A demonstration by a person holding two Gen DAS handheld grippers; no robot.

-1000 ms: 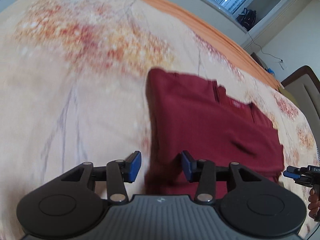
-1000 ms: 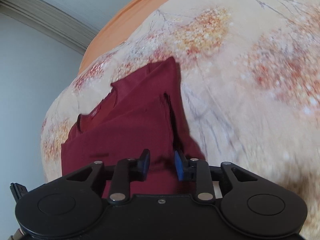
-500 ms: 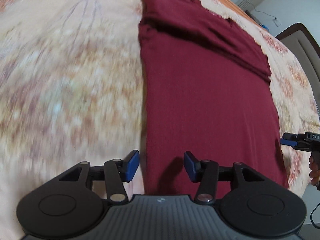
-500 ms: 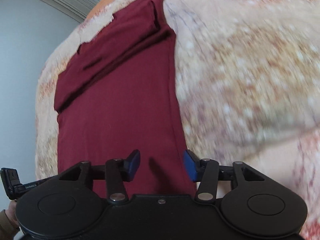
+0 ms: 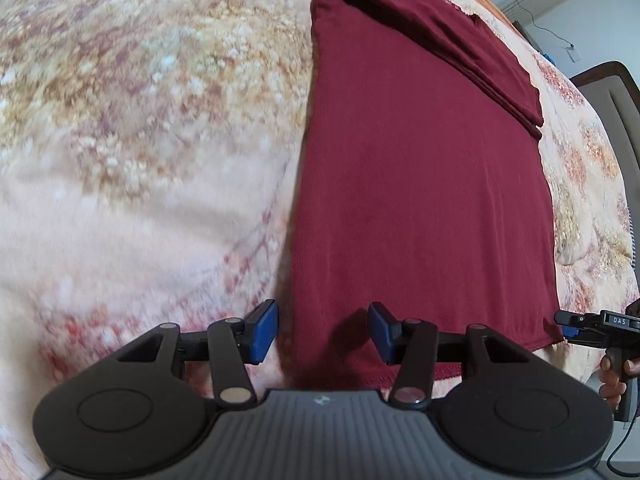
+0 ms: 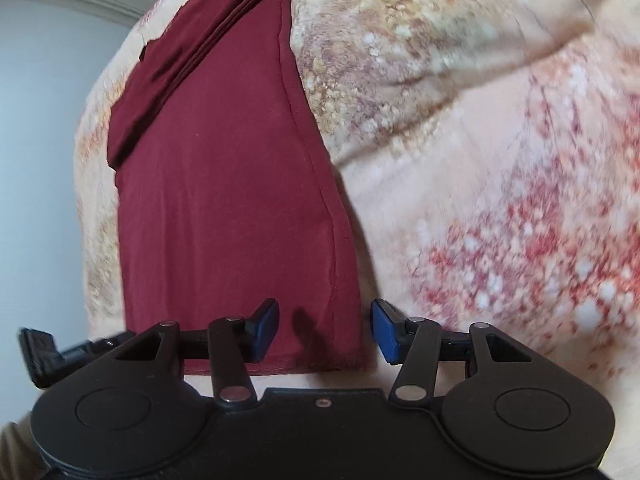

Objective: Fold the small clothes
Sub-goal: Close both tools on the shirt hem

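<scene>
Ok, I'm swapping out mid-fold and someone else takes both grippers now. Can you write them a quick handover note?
Left gripper: open, empty, poised over the near left corner of the dark red knit garment.
Right gripper: closing, nothing pinched yet; the garment's near right corner lies between the jaws.
Garment lies flat on the floral peach bedspread, long and narrow.
Done: sides folded in; far end looks doubled over.
Left: probably grip both near corners and fold the hem toward the far end.
</scene>
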